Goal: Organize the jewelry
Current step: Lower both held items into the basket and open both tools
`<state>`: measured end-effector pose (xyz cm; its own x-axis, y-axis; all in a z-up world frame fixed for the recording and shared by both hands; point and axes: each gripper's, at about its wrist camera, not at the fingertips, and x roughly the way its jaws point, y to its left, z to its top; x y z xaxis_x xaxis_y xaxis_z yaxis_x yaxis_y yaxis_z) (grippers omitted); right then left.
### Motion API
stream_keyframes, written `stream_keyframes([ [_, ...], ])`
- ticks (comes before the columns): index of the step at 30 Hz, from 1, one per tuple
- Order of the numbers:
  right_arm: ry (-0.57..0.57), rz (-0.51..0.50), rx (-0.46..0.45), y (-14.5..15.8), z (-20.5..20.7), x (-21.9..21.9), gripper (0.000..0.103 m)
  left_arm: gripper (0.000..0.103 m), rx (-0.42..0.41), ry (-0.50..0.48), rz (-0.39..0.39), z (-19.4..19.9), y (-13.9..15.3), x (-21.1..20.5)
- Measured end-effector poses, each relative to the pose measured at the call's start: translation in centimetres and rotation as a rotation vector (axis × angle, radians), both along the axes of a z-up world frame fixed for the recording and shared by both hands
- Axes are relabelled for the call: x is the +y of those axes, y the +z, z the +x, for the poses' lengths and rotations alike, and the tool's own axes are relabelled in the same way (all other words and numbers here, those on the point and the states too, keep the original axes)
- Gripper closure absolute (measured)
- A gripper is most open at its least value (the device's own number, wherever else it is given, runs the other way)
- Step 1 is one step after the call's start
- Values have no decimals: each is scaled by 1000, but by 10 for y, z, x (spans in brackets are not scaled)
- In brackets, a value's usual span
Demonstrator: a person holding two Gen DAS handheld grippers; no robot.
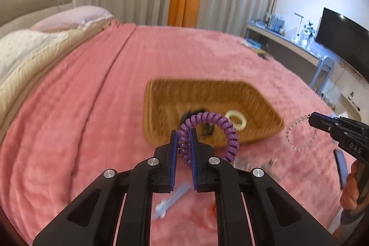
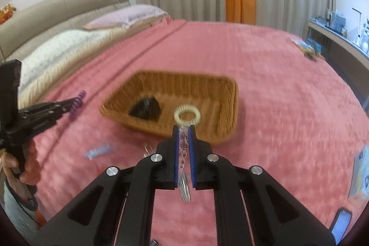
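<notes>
Beside the left gripper [image 1: 184,134], only its view shows the bead bracelet's [image 1: 299,135] whole loop

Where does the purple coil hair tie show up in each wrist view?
Left wrist view: the purple coil tie is at centre, pinched between the left gripper's fingers, arching in front of the basket.
Right wrist view: it is at far left, small, at the tip of the left gripper, left of the basket.
Shared landmark: the white ring inside the basket.
</notes>
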<state>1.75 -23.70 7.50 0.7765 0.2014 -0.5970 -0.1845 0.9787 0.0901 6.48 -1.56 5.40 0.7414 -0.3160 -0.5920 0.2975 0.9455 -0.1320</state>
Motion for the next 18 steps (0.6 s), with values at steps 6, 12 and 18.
stream_keyframes([
  [6,-2,30,-24,17,46,7,97,94,-13,16,-13,40,8,-25],
  [12,19,68,61,-15,102,19,97,94,31,25,-13,73,-20,-40],
  [18,0,80,144,-55,137,18,97,94,62,13,9,85,-43,-47],
])
